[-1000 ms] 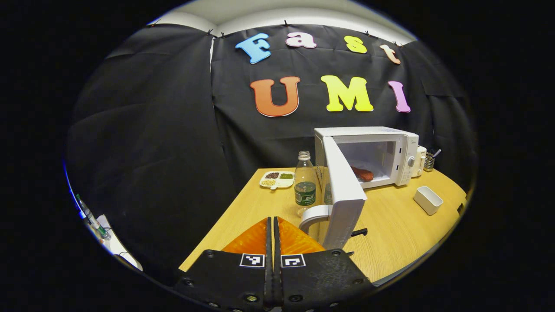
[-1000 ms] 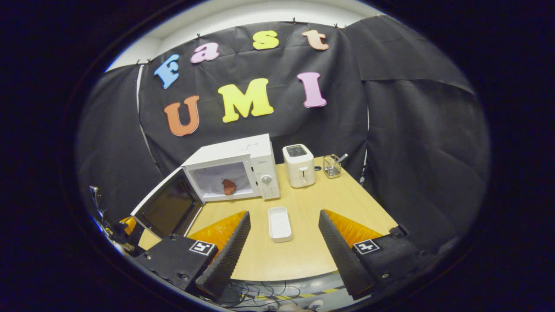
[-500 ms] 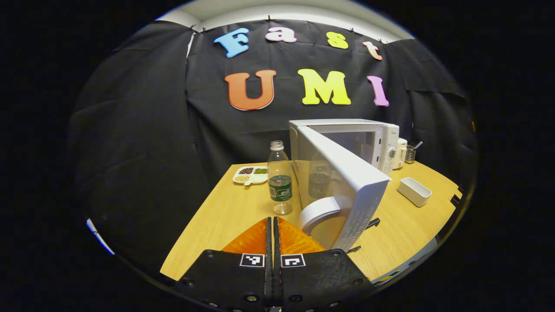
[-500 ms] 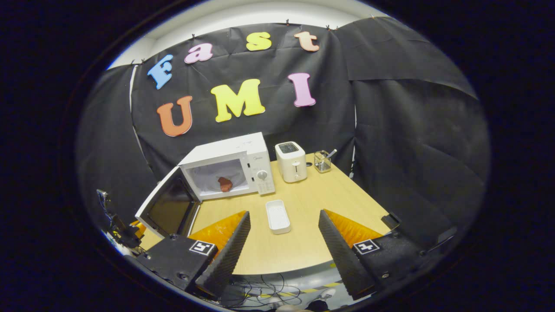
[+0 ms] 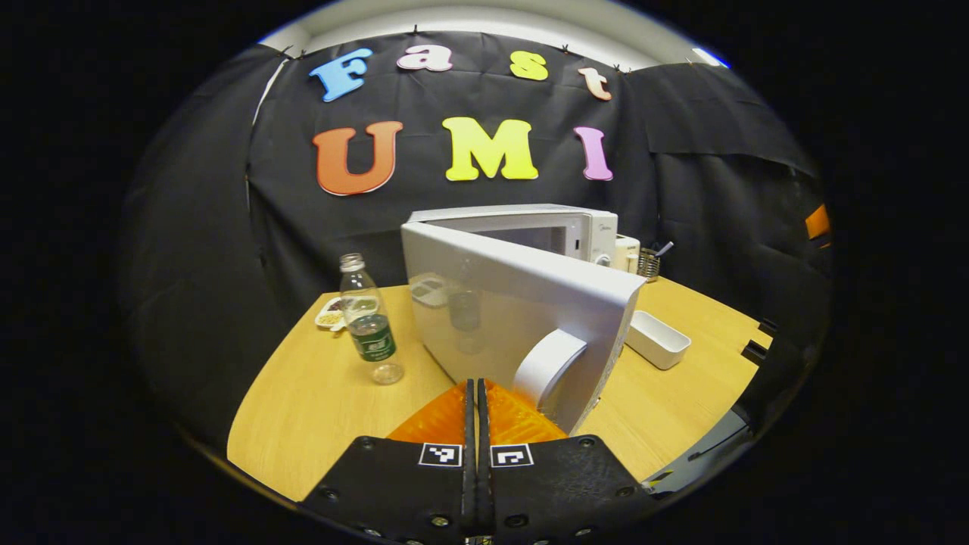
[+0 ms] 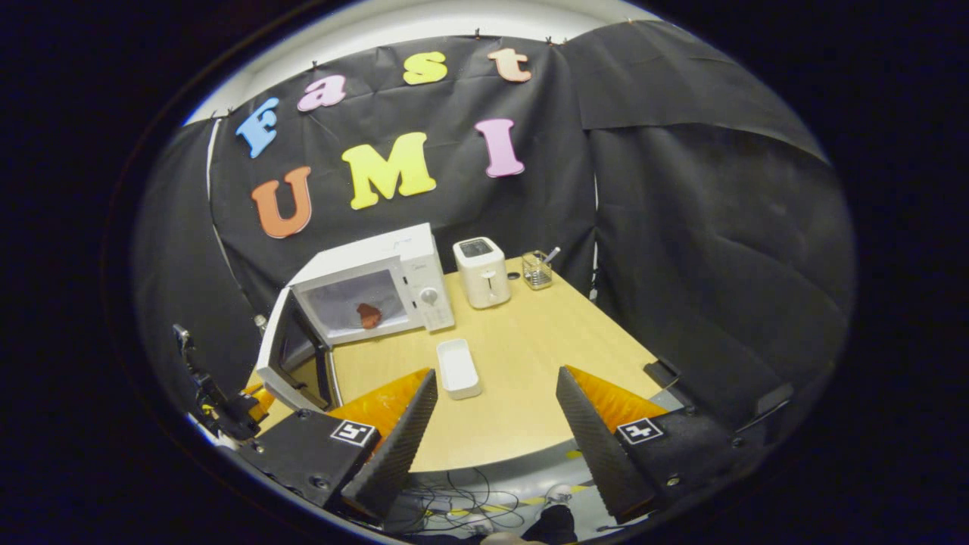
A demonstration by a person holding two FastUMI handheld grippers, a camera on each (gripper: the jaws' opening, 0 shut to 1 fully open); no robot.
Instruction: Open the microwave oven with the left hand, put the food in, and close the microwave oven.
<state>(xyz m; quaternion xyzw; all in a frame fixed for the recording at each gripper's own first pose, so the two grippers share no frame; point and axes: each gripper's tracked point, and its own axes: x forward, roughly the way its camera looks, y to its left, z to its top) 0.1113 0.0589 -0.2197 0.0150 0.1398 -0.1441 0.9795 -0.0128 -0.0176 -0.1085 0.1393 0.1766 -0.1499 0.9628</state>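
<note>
In the left gripper view the left gripper [image 5: 478,393] sits lowest, its two fingers pressed flat together with nothing between them, their tips just at the base of the door [image 5: 522,303] and beside its curved handle [image 5: 549,363]; whether they touch the door cannot be told. The door stands part-way swung, its outer face turned to this camera and reflecting the bottle and a tray. Left of the door, on the table [image 5: 318,401], a clear bottle [image 5: 369,322] stands upright, and behind it lies a small divided tray [image 5: 331,312] of beans or grains. Right of the door a white rectangular dish [image 5: 657,341] rests on the wood. Behind the door rises the microwave [image 5: 560,227], with a toaster [image 5: 627,253] and a wire holder [image 5: 648,263] just beyond its right side. In the right gripper view the right gripper [image 6: 493,401] hangs over the near table edge with its fingers spread wide and nothing held; cables lie on the floor below. The dish sits between and beyond the fingers. Farther back the microwave's cavity is exposed, and the food [image 6: 369,314], a reddish-brown lump, lies on its floor. The door angles out from the left side, and the left gripper shows at the far left by it.
</note>
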